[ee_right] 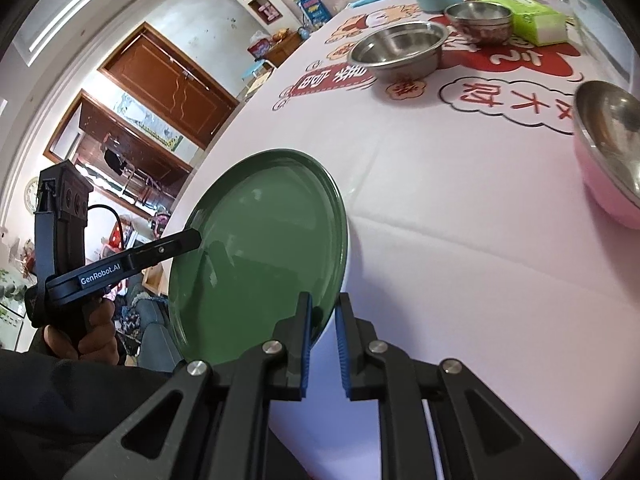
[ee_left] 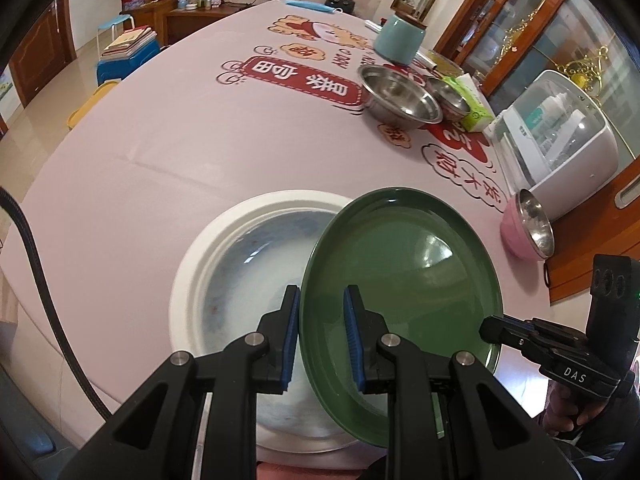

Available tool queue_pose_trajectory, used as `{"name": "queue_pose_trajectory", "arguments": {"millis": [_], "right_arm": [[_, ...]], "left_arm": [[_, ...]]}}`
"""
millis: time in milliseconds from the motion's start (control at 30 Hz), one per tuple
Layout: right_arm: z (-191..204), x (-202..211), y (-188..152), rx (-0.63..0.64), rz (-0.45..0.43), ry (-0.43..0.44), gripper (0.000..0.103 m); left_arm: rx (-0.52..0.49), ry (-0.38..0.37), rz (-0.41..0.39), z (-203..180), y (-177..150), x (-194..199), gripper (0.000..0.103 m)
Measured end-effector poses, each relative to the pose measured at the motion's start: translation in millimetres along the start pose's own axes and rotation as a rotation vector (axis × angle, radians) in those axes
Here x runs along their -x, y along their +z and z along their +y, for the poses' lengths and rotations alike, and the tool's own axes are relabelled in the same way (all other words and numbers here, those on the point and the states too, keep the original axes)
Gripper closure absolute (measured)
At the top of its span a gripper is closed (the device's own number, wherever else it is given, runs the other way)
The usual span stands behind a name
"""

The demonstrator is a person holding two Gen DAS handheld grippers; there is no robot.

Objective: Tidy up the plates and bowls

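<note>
A green plate (ee_left: 404, 272) is tilted up on edge over a white plate (ee_left: 240, 264) at the near edge of the table. My left gripper (ee_left: 322, 338) straddles the green plate's left rim, its jaws slightly apart around it. My right gripper (ee_right: 323, 344) straddles the opposite rim (ee_right: 256, 240); it shows in the left wrist view (ee_left: 490, 330) at the plate's right edge. Both appear to hold the plate. The left gripper shows in the right wrist view (ee_right: 196, 238) touching the plate's far rim.
Two steel bowls (ee_left: 400, 98) (ee_left: 450, 98) stand at the back by a green tissue pack (ee_left: 474, 106) and a teal canister (ee_left: 400, 38). A pink bowl with steel lining (ee_left: 528, 232) lies tipped at the right. A white appliance (ee_left: 560, 148) stands beyond the table edge.
</note>
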State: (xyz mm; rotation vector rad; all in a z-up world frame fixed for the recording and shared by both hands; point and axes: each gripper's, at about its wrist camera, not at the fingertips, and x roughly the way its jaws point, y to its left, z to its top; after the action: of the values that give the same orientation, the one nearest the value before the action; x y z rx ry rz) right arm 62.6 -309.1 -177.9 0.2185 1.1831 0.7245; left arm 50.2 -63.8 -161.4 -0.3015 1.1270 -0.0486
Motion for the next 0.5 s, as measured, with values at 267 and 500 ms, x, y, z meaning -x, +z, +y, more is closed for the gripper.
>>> {"name": "queue_pose_trajectory", "arguments": {"millis": [267, 500], "right_arm": [[23.1, -24.5, 2.6, 0.013, 0.039, -0.029, 0.090], [32.9, -35.0, 2.2, -0.008, 0.047, -0.055, 0.089]], "left_arm": [[-0.008, 0.024, 0.032, 27.2, 5.2, -4.7, 0.083], [-0.041, 0.025, 0.068, 40.6, 13.3, -13.5, 0.083]]}}
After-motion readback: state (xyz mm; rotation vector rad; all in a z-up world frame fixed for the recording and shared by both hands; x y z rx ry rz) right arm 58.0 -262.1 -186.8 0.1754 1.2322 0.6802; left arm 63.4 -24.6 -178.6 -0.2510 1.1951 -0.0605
